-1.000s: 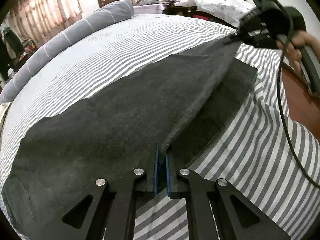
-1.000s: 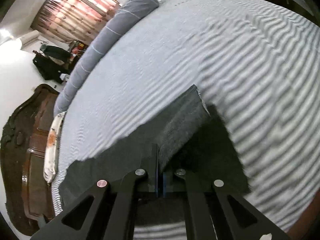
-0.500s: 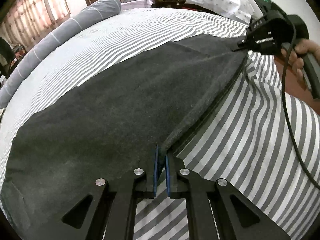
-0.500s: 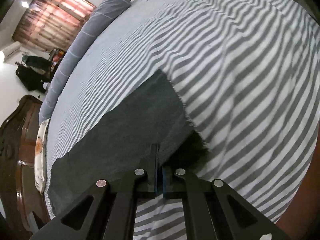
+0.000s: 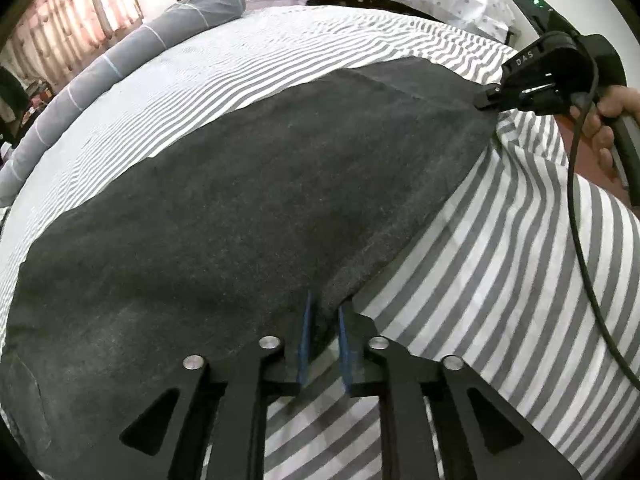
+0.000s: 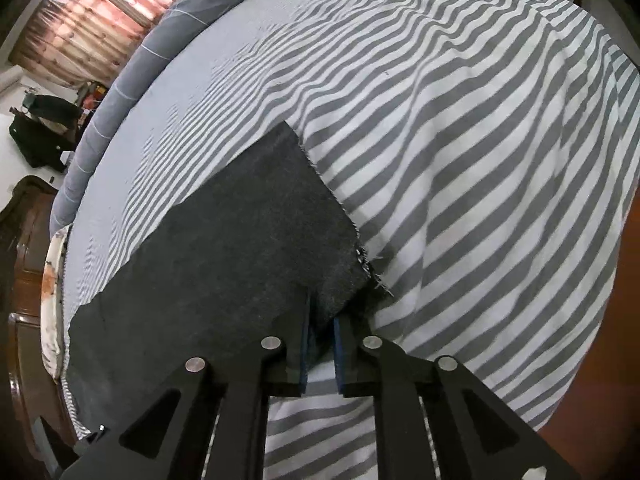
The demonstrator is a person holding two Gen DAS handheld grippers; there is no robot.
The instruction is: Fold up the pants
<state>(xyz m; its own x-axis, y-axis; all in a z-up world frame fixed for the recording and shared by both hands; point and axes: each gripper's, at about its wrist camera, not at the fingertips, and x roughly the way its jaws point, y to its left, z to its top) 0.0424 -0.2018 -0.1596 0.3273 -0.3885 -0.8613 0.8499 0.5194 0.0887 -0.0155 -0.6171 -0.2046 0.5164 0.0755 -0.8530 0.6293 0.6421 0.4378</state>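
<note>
Dark grey pants (image 5: 248, 216) lie folded lengthwise on a grey-and-white striped bedsheet (image 5: 500, 272). My left gripper (image 5: 323, 312) sits at the near edge of the pants with its blue-padded jaws a little apart, the fabric edge between them. My right gripper (image 6: 320, 320) sits at the hem corner of the pants (image 6: 248, 240), jaws also a little apart with cloth between them. The right gripper also shows in the left wrist view (image 5: 490, 98) at the far hem, held by a hand.
A grey bolster pillow (image 5: 132, 56) runs along the far side of the bed. The bed's near edge drops to a reddish floor (image 6: 624, 260). A wooden headboard (image 6: 24, 240) and curtains (image 6: 88, 12) stand at the left.
Both grippers carried the upper leg over and down onto the lower one. The pants now lie flat, and both pairs of jaws have opened slightly.
</note>
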